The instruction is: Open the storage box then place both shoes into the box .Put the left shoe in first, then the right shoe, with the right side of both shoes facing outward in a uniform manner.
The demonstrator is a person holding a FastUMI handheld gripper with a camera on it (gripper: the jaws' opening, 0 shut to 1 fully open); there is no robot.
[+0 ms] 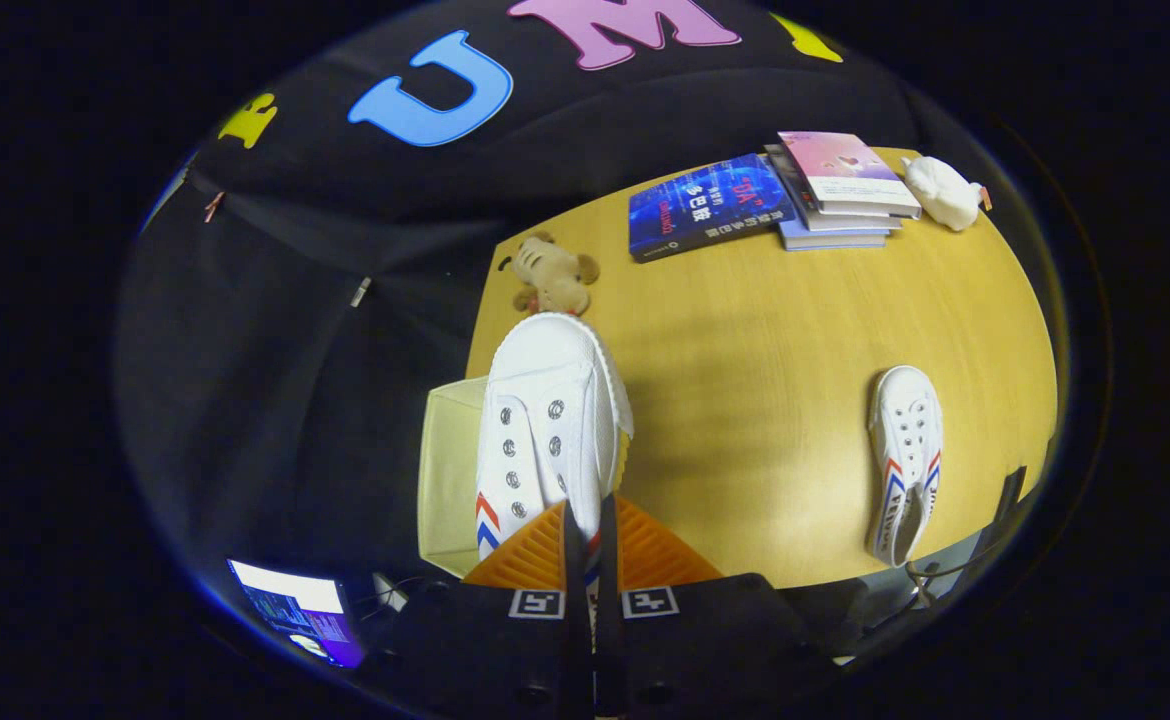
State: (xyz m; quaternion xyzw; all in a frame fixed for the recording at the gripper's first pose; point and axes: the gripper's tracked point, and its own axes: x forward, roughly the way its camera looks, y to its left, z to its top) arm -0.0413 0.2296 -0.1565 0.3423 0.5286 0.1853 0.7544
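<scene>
My gripper [590,535] is shut on the side wall of a white canvas shoe [550,420] with red and blue stripes, holding it in the air with its toe pointing away from me. Below the held shoe, at the table's left end, the cream storage box [448,480] stands open and is partly hidden by the shoe. The second white shoe [905,455] lies on the wooden table [765,370] well to the right, toe pointing away.
A small brown plush toy [553,275] lies just beyond the held shoe's toe. At the far side of the table are a blue book [707,207], a stack of books [840,190] and a white plush toy [943,192]. A lit screen [300,610] sits low to the left.
</scene>
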